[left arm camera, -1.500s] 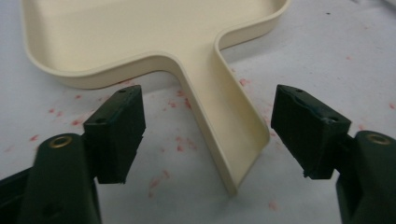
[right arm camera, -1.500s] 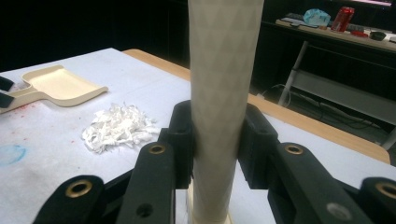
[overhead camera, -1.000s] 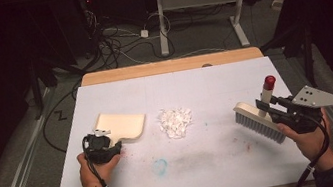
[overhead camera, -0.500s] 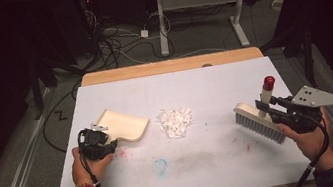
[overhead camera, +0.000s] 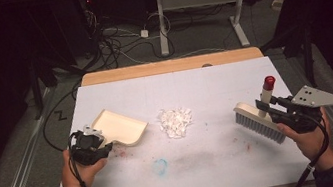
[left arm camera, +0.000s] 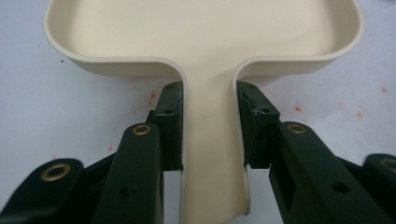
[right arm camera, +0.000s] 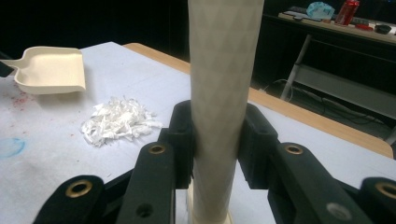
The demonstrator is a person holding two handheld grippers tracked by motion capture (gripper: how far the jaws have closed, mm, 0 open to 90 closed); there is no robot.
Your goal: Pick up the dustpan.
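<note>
A cream dustpan (overhead camera: 119, 126) lies at the table's left with its mouth toward a small pile of white paper shreds (overhead camera: 175, 121) at the middle. My left gripper (overhead camera: 93, 148) is shut on the dustpan's handle (left arm camera: 210, 140), one jaw pressed to each side. At the right, my right gripper (overhead camera: 270, 107) is shut on the upright cream handle (right arm camera: 224, 84) of a brush (overhead camera: 257, 122) with a red cap; its bristles rest on the table. The right gripper view has the shreds (right arm camera: 119, 121) and dustpan (right arm camera: 49, 67) to the left of the handle.
The white table cover (overhead camera: 204, 87) carries red specks and a blue smudge (overhead camera: 159, 165) near the front. A wooden edge (overhead camera: 170, 66) runs along the far side. Cables and a desk frame (overhead camera: 200, 2) stand on the dark floor beyond.
My left hand has shifted a little to the left, turning the dustpan so its handle points toward the front left. The right gripper and brush have stayed put.
</note>
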